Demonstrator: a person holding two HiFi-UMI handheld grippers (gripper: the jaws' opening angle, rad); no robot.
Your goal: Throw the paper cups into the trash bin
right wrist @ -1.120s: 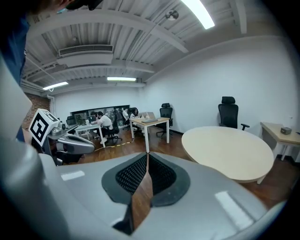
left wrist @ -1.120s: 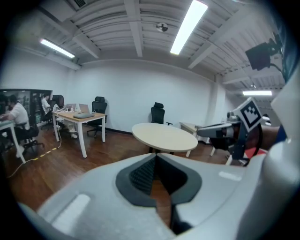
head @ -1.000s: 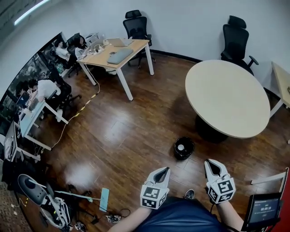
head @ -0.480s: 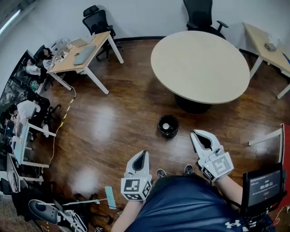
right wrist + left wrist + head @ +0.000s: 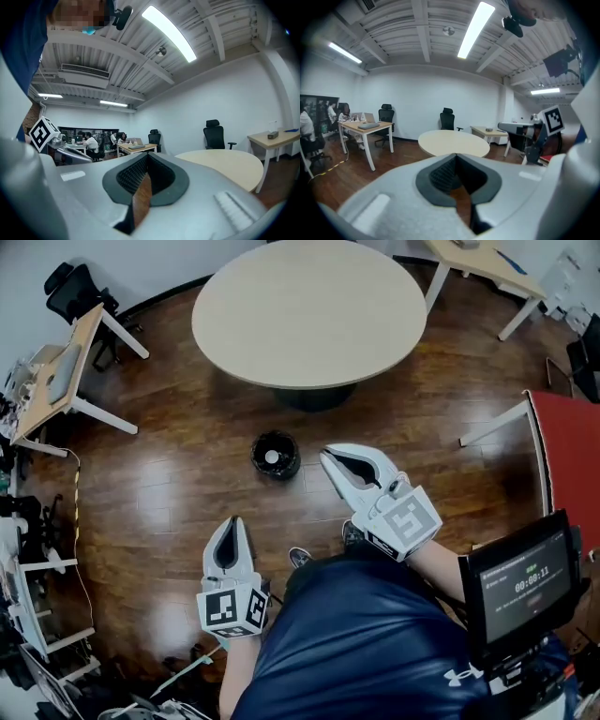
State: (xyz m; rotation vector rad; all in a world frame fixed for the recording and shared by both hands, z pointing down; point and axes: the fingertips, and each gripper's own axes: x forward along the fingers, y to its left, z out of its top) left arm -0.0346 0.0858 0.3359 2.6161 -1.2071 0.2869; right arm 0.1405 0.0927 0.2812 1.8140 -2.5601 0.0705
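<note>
bin [image 5: 276, 455] | cup [image 5: 272, 457] inside, only top shows | shoes [image 5: 300, 557] half hidden

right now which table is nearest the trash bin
The round table: the trash bin stands just by its base; the rectangular desks are far off.

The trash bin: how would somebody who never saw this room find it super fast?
Look for the big round beige table on the brown wooden floor. Just in front of its dark base sits the small round black trash bin. Nothing else on the floor is low, round and black, and something small and white lies inside it.
</note>
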